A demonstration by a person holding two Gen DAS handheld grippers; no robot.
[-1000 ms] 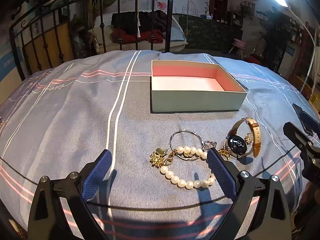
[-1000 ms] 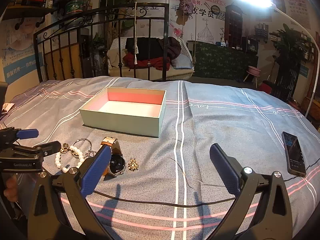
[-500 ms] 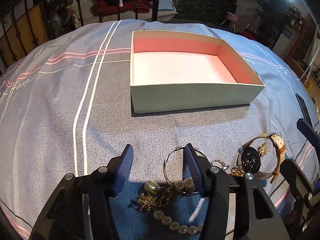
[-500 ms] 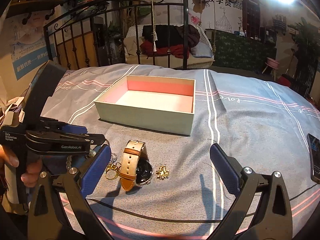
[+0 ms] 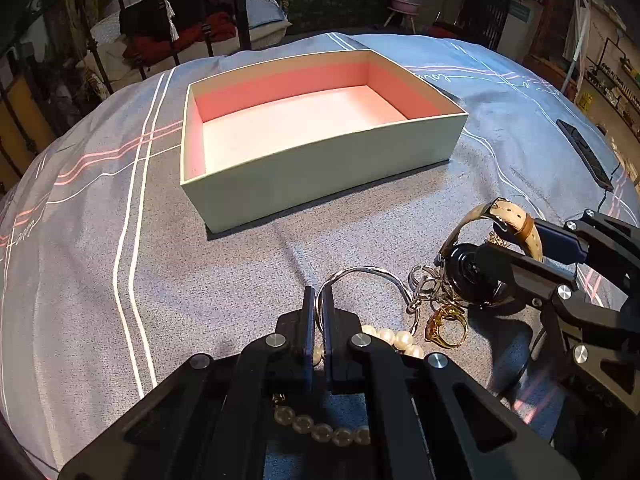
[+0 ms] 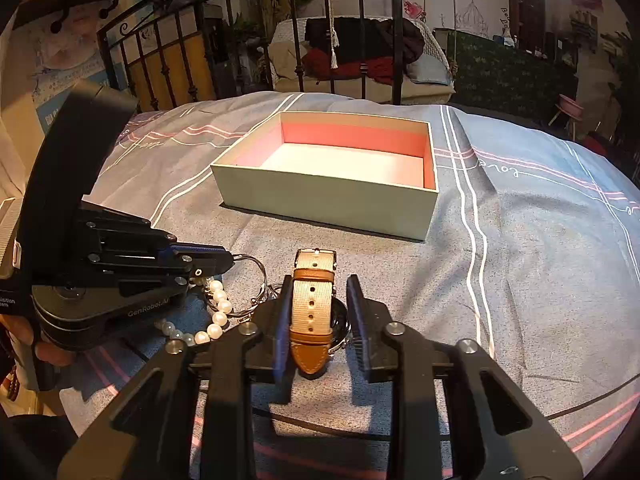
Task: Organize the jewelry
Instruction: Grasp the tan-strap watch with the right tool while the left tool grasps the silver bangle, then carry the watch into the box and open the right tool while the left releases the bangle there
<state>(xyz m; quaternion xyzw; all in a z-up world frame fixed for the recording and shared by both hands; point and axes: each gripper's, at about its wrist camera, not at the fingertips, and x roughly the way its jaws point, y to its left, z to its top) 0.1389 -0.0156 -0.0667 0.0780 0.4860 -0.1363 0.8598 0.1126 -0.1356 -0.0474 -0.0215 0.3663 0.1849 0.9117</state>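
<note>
Left wrist view: left gripper (image 5: 319,304) pinched on the silver bangle (image 5: 362,274) lying on the bedspread (image 5: 100,240); right gripper (image 6: 320,304) straddles the watch (image 6: 313,308), jaws not quite touching it, near the box (image 5: 320,168)

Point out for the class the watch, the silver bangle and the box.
watch (image 6: 312,308): right wrist view, on its tan strap.
silver bangle (image 5: 372,270): left wrist view, on its far arc.
box (image 5: 320,168): left wrist view, on its near outer wall.

Dim, warm light from above casts soft shadows; fisheye bends the edges into dark corners, focus sharp centrally.
</note>
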